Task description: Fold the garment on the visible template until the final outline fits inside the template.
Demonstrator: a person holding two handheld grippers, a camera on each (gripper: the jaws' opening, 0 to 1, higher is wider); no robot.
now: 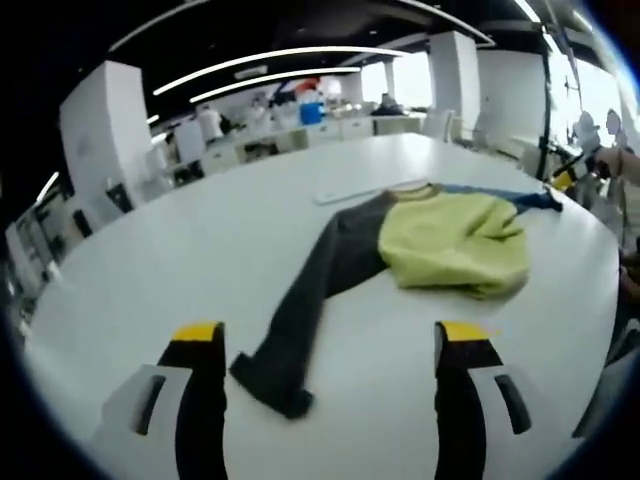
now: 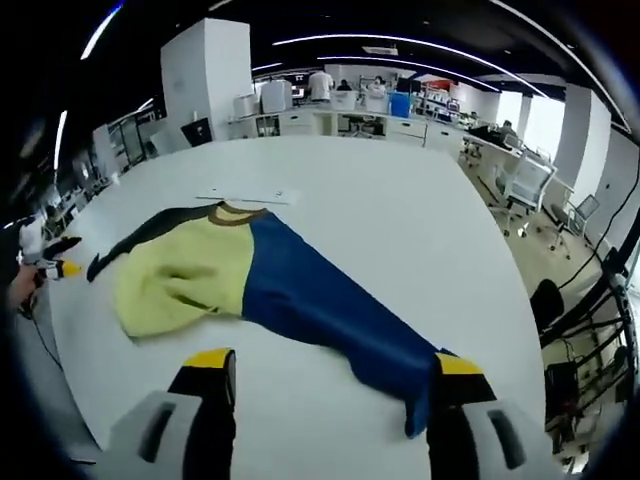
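Note:
A garment lies flat on the white table (image 1: pixel 200 250); it has a yellow-green body (image 1: pixel 455 240), a dark grey sleeve (image 1: pixel 310 300) and a blue sleeve (image 2: pixel 330 305). A thin white template sheet (image 1: pixel 355 190) lies just beyond its collar, and also appears as the sheet (image 2: pixel 248 196) in the right gripper view. My left gripper (image 1: pixel 330 335) is open, and the grey cuff (image 1: pixel 275 385) lies between its jaws, untouched. My right gripper (image 2: pixel 334 362) is open too; the blue cuff (image 2: pixel 420 395) lies against its right jaw. A yellow-tipped gripper (image 2: pixel 58 268) shows at the grey sleeve's far end.
The table edge runs close along the right (image 2: pixel 500 300). Office chairs (image 2: pixel 525 180) stand beyond it. Desks, white pillars and several people are at the back (image 1: pixel 300 110). A person (image 1: pixel 610 150) stands at the table's far right by the blue sleeve.

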